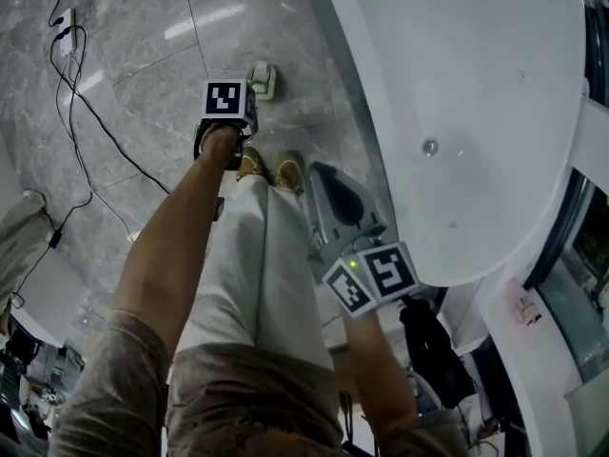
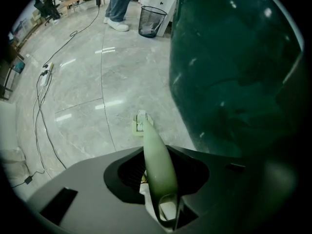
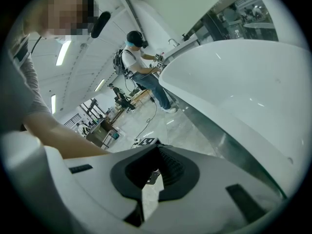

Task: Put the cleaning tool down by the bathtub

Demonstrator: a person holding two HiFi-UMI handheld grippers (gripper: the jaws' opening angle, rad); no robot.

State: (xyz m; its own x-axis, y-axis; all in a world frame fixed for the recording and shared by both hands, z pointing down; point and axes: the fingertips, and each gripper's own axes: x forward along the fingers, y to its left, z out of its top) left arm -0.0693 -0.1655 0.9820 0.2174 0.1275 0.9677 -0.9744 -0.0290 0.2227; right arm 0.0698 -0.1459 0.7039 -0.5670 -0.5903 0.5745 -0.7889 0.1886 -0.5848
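**Left fingers** [image 2: 102, 179]: apart. A gap shows on either side of the brush [image 2: 156, 165] handle, which runs out between them. I read no pad pressing on it. The handle's looped butt end sits low in the opening; whether it rests on the gripper body I cannot tell. The brush head is down on the floor [image 2: 87, 106], just beside the dark outer wall of the tub [image 2: 234, 82].

**Right fingers** [image 3: 73, 179]: apart, with nothing between them. They are held beside the tub, clear of the work.

**Assessment:** placement looks nearly complete, but the brush is not yet free of the left fingers.

**Risks noted:**
1. The handle rises from the floor at a slant and looks propped by the gripper. If I back off, it will likely drop, and on hard polished stone it could bounce or slide away from the tub.
2. Drawing back off-line may hook the looped end on a finger and drag the head along.
3. A falling handle could land toward the wearer's shoes [image 1: 271, 168], which stand near.
4. The cables [image 2: 41, 106] lie well apart, so I see no concern there.
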